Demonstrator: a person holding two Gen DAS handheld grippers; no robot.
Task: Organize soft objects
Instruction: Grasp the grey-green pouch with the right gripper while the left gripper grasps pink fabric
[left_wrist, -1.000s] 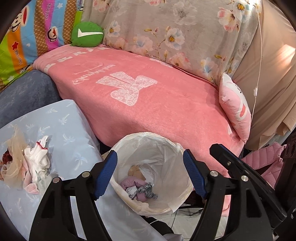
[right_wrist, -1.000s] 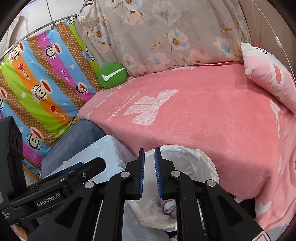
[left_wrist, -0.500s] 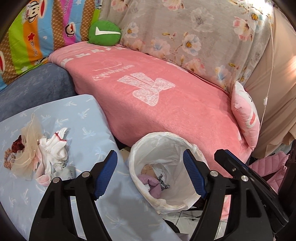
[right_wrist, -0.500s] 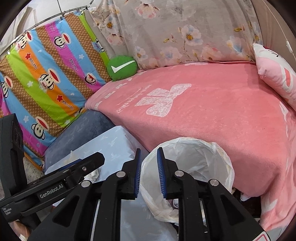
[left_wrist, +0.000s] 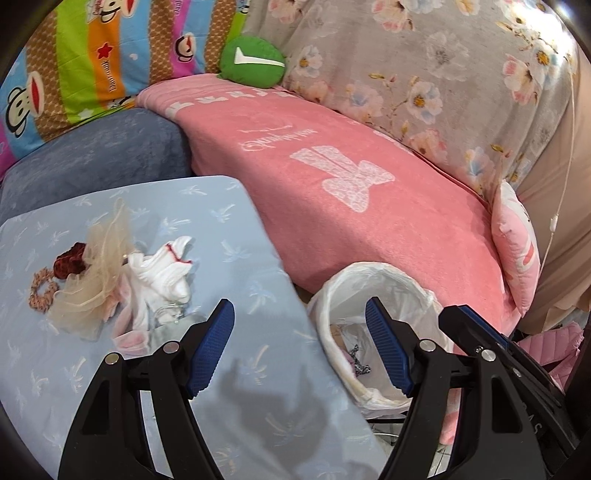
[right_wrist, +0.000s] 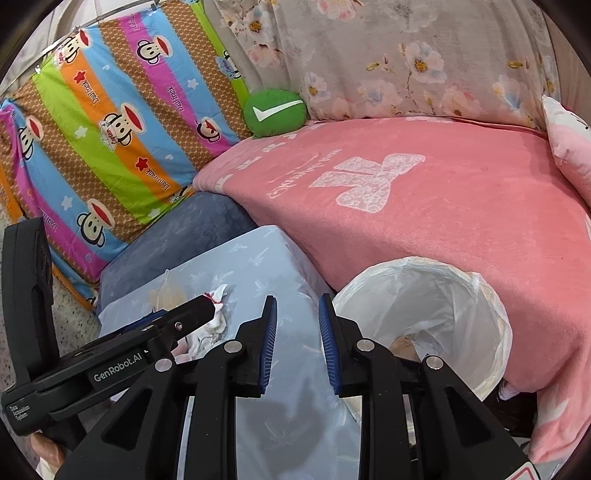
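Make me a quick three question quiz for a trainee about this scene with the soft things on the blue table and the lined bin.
1. True or false: the left gripper is holding a sock.
2. Where is the bin relative to the table in the left wrist view? A) left B) right C) on top
3. What lies directly beside the cream tulle piece in the pile?

Key:
1. False; its jaws are open and empty.
2. B.
3. White socks, with a dark red scrunchie on the other side.
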